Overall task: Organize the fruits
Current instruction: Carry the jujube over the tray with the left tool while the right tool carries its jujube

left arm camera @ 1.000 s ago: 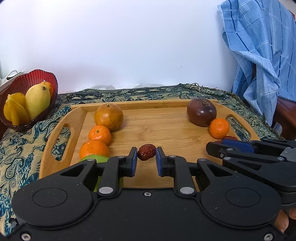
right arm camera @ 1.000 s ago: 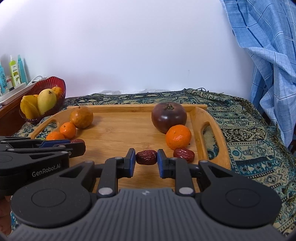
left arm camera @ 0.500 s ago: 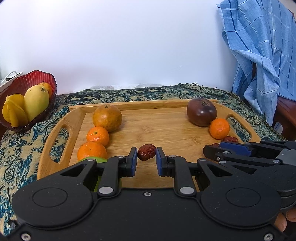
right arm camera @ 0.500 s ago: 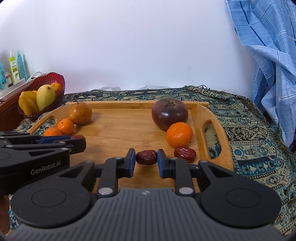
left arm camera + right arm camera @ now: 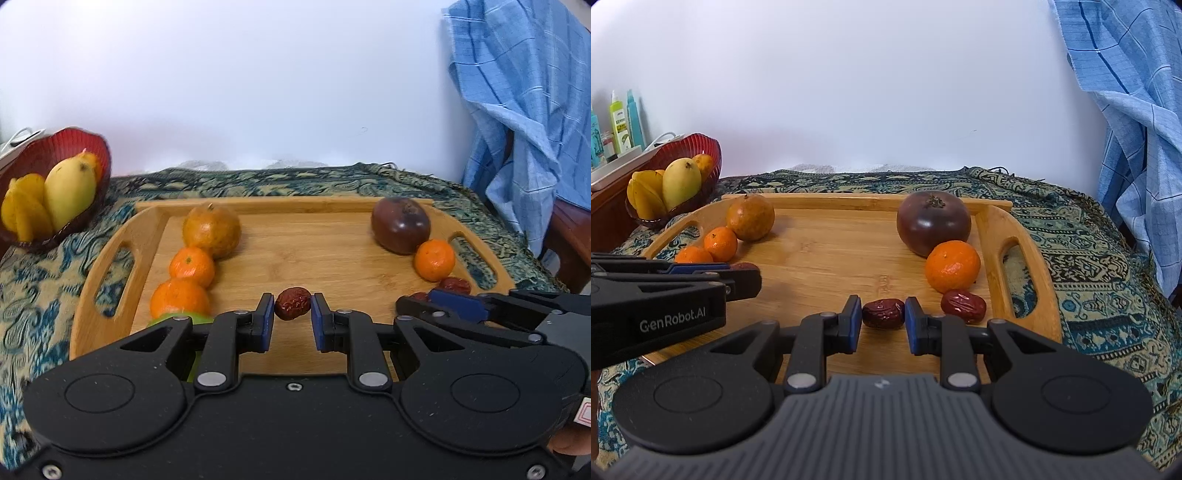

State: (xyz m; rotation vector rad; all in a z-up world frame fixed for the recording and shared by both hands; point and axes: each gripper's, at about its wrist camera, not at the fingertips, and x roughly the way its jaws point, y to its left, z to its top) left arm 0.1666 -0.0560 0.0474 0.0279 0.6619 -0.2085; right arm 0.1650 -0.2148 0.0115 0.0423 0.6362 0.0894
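My left gripper [image 5: 293, 313] is shut on a wrinkled red date [image 5: 293, 302] just above the wooden tray [image 5: 295, 254]. My right gripper [image 5: 882, 318] is shut on a second date [image 5: 882, 313] near the tray's front right. A third date [image 5: 963, 306] lies beside it, below a tangerine [image 5: 953, 271] and a dark purple fruit [image 5: 933, 223]. Along the tray's left side sit a brownish-orange round fruit [image 5: 211, 230], two tangerines [image 5: 192, 266] and a green fruit [image 5: 181, 318], the last partly hidden by my fingers.
A red bowl [image 5: 99, 155] with a mango and yellow fruit stands left of the tray on the patterned cloth [image 5: 1089, 266]. A blue checked cloth [image 5: 524, 110] hangs at the right. Bottles [image 5: 620, 125] stand on a shelf at the far left.
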